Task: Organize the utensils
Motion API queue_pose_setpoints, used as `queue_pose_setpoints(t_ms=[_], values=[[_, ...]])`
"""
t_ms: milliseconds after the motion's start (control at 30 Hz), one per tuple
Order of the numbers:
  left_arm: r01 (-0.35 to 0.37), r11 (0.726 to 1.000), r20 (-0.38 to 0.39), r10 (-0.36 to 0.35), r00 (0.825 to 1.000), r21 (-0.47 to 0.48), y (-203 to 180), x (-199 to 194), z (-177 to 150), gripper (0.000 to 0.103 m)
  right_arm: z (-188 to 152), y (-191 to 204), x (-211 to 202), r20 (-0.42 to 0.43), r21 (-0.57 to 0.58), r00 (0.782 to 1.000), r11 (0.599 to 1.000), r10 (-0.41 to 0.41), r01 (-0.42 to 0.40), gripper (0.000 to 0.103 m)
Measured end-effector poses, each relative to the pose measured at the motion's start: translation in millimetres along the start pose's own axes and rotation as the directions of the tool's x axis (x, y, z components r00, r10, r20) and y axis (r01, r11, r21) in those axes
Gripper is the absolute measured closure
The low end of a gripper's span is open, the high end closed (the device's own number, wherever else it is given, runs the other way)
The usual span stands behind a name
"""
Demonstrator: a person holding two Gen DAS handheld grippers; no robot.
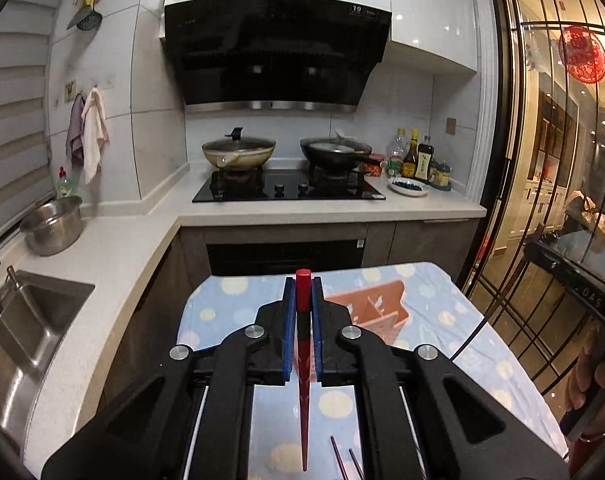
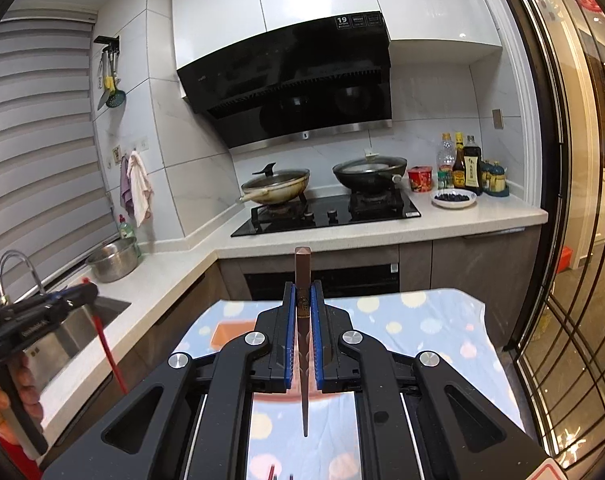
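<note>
Both tools clamp chopsticks: left [image 1: 303, 292] red [image 1: 303, 360], right [image 2: 303, 300] brown [image 2: 303, 280] (orange holder [image 1: 372, 308] beyond).

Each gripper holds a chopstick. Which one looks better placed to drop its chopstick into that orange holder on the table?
Probably the left gripper: the orange holder lies just ahead of its red chopstick. From the right gripper, with the brown chopstick, it sits off left.
</note>
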State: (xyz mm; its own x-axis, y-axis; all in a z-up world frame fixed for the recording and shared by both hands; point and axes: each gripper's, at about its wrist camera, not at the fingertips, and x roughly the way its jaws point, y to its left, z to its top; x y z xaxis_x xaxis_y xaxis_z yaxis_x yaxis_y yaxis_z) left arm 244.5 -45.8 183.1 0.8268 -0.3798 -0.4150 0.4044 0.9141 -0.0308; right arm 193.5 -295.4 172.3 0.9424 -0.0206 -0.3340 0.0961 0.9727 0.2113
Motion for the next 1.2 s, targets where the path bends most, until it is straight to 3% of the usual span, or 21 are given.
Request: queue_pose_setpoints(t_ms=[233, 367, 533, 767, 800, 833, 867, 900, 1000, 1133, 1200], values=[[0.011, 1.000, 0.111, -0.012, 0.994, 0.006, -7, 12, 69, 0.096, 50, -2, 51, 0.037, -0.014, 0.999, 0.999, -0.033, 0.033, 0.096], [0.022, 1.000, 0.122, -0.022, 0.992, 0.005, -11, 36, 91, 0.096, 65, -1, 82, 0.035, -0.029, 0.998, 0.998, -0.052, 0.053, 0.096], [0.033, 0.999, 0.077, -0.034, 0.996, 0.011, -16, 76, 89, 0.096, 58, -6, 117, 0.003, -0.031, 0.998, 0.998, -0.060, 0.060, 0.096], [0.008, 1.000, 0.008, -0.008, 1.000, 0.029, -14, 122, 61, 0.094, 22, -18, 150, -0.083, -0.024, 0.995, 0.998, -0.056, 0.055, 0.095], [-0.004, 1.000, -0.008, 0.005, 1.000, 0.022, -12, 126, 55, 0.088, 18, -20, 151, -0.092, -0.023, 0.994, 0.998, -0.057, 0.055, 0.088], [-0.009, 1.000, -0.022, 0.010, 1.000, 0.007, -10, 128, 50, 0.062, 14, -22, 150, -0.096, -0.019, 0.993, 0.998, -0.065, 0.064, 0.075], [-0.012, 1.000, -0.025, 0.011, 1.000, -0.006, -7, 128, 45, 0.043, 11, -23, 146, -0.093, -0.015, 0.993, 0.998, -0.067, 0.065, 0.069], [-0.023, 1.000, -0.023, 0.022, 0.999, -0.019, -4, 125, 39, 0.040, 9, -24, 140, -0.085, -0.009, 0.994, 0.998, -0.066, 0.066, 0.061], [-0.038, 0.999, -0.039, 0.037, 0.999, -0.032, 2, 112, 22, 0.037, 2, -27, 115, -0.074, -0.008, 0.995, 0.998, -0.062, 0.062, 0.057], [-0.053, 0.996, -0.072, 0.048, 0.996, -0.067, 8, 85, -9, 0.019, -16, -33, 68, -0.071, 0.021, 0.997, 0.999, -0.039, 0.040, 0.046], [-0.065, 0.996, -0.086, 0.060, 0.994, -0.055, 5, 68, -30, 0.016, -30, -35, 43, -0.080, 0.022, 0.996, 0.999, -0.035, 0.037, 0.045]])
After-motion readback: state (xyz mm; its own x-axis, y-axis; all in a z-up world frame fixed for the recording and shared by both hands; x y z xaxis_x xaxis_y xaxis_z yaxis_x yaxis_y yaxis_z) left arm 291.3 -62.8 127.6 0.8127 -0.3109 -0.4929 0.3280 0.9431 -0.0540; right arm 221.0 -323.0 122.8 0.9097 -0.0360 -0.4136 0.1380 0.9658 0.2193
